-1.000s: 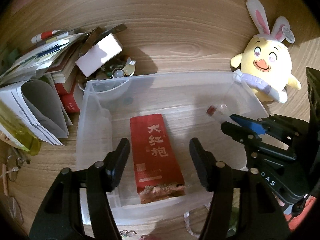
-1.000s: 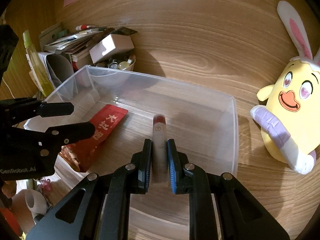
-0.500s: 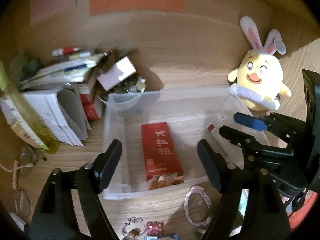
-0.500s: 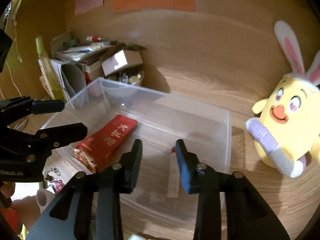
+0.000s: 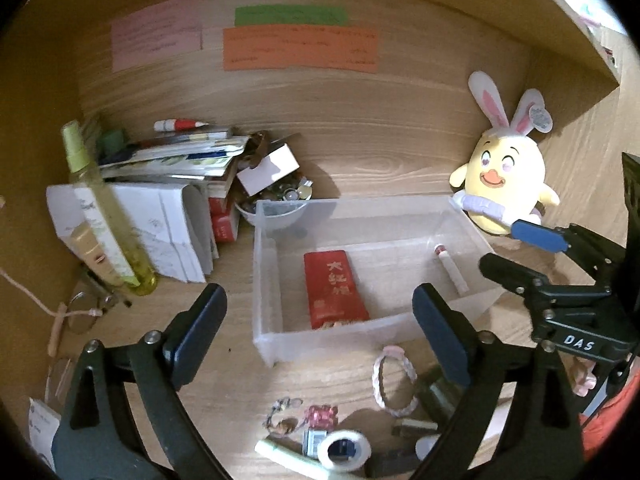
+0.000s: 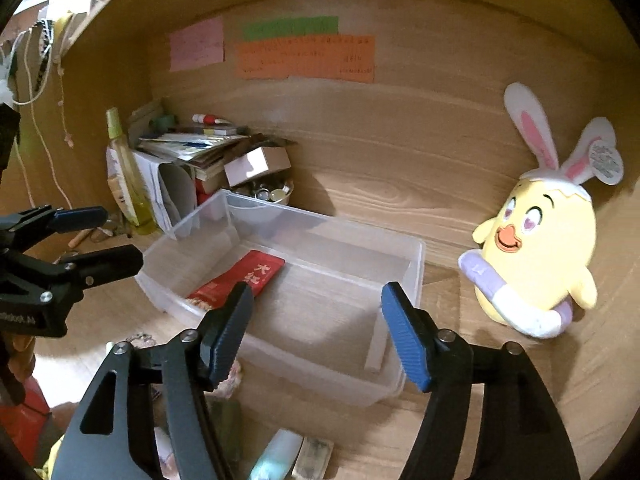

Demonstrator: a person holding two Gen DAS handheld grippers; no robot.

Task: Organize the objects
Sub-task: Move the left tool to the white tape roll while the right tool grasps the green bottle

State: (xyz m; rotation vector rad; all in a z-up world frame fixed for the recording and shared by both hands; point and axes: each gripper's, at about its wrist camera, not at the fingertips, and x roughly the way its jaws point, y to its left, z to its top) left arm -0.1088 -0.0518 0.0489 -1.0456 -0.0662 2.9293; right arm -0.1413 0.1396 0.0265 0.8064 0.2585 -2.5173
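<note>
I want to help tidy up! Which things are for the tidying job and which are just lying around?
For the job: clear bin, red packet, white tube, braided bracelet, tape roll.

Just lying around: bunny chick plush, paper stack, wall notes.

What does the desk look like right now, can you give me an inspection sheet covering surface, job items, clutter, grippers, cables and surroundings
Surface: wooden desk, crowded at the left and near edges.
Job's things: clear bin holds a red packet lying flat and a small tube by its right wall.
Clutter: paper stack, spray bottle, bowl of small bits, braided bracelet, tape roll, glasses.
Grippers: left gripper and right gripper both empty, jaws opening, above the bin's near side.
Cables: tan cord at the left edge.
Surroundings: plush chick right of the bin; coloured notes on the back panel.
</note>
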